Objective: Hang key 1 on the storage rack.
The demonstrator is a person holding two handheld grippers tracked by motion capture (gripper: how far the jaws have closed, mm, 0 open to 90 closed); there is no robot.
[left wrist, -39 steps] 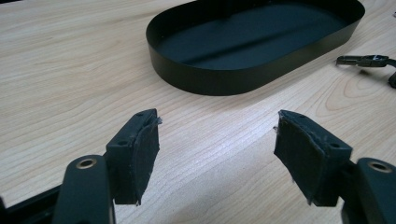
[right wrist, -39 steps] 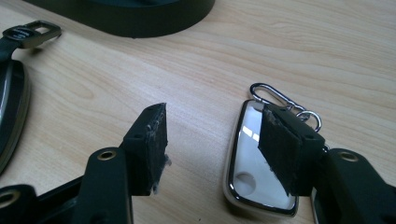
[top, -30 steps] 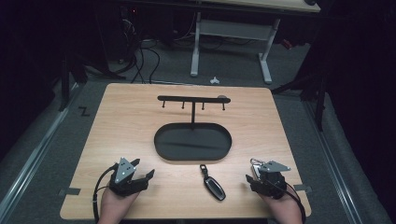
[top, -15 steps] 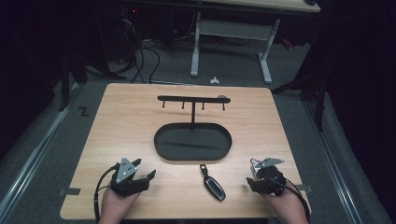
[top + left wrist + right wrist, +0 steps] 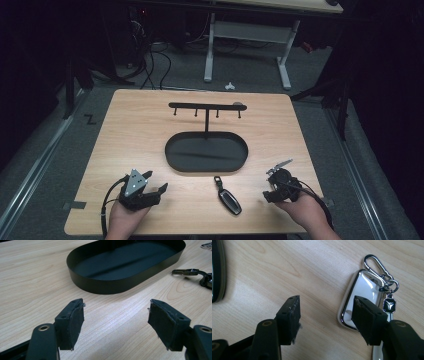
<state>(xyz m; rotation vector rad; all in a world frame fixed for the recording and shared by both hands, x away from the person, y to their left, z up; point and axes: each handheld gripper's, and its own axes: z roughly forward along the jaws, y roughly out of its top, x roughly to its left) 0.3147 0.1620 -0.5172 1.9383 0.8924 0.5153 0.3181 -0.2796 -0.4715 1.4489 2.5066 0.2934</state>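
A black oval tray [image 5: 175, 161] [image 5: 105, 287] lies mid-table, with a black hook rack [image 5: 206, 106] standing at its far rim. In front of it a black key fob [image 5: 228, 196] [image 5: 192, 272] rests on the wood. My left gripper [image 5: 156, 182] [image 5: 116, 320] sits open at the front left, aimed at the tray, nothing between its pads. My right gripper [image 5: 274, 192] [image 5: 328, 307] hovers open at the front right, pointing down. Its jaws have just opened a little wider over bare table. A white chrome-rimmed key fob [image 5: 362, 287] with a carabiner [image 5: 375, 265] lies beside and partly under its right finger [image 5: 367, 320].
The wooden table [image 5: 130, 130] ends just behind both hands. Beyond its far edge stand a white desk frame [image 5: 247, 35] and loose cables [image 5: 150, 55] on the floor. A dark chrome-edged object [image 5: 215, 272] shows at the left edge of the right gripper view.
My right hand has lifted a little, shifted slightly left toward the black fob and tilted. The left hand has stayed put.
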